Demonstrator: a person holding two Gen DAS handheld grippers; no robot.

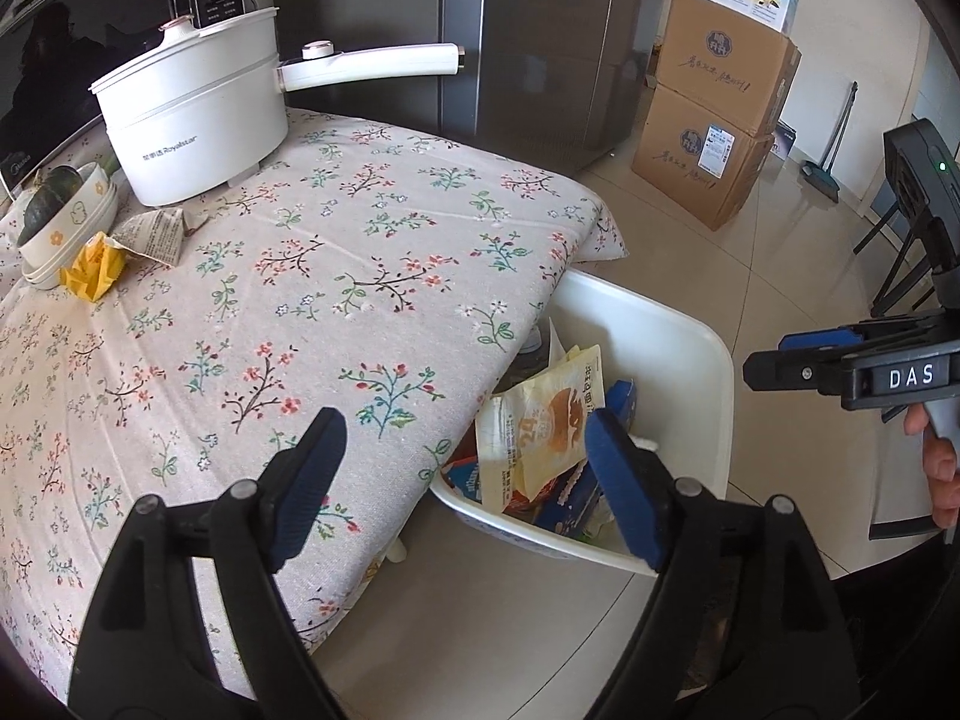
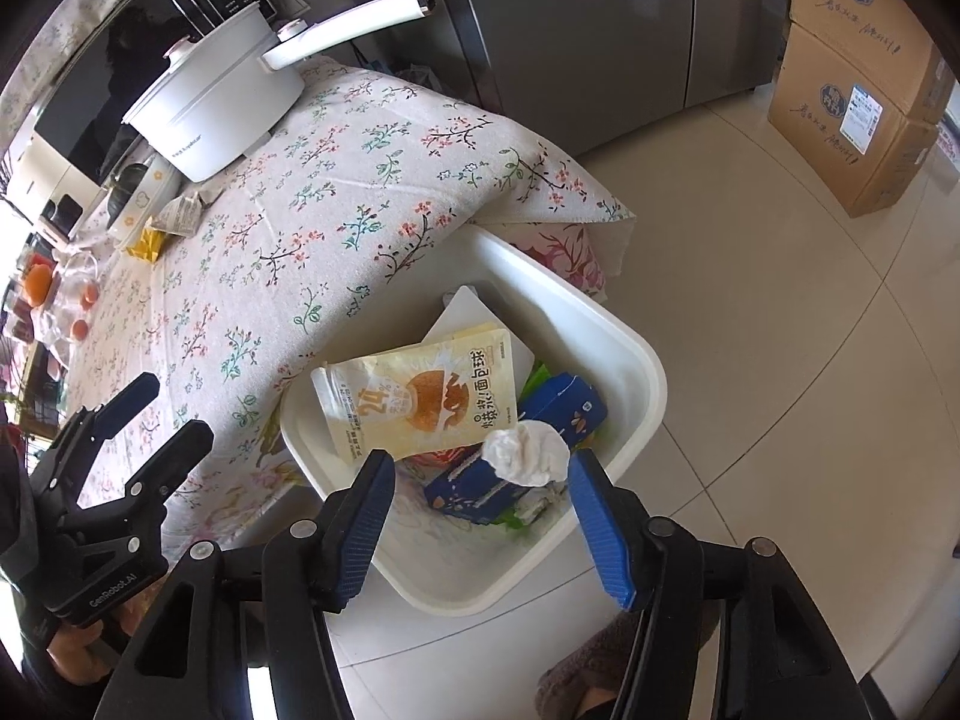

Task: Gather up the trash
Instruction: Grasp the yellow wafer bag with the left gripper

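Tissue (image 2: pixel 528 454) in bin (image 2: pixel 651 384) | right gripper (image 2: pixel 480 519) tilted down, parted, empty | left gripper (image 1: pixel 462 486) wide, empty

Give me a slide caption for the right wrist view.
Open right gripper above a crumpled tissue on wrappers in the white bin.

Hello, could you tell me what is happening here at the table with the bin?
A person is clearing rubbish with a gripper in each hand. The right gripper hangs open over the white bin, and a crumpled tissue lies on the packets inside, free of its fingers. The left gripper is open and empty at the edge of the flowered tablecloth. A yellow wrapper and a crumpled paper are still on the table by the stacked bowls.
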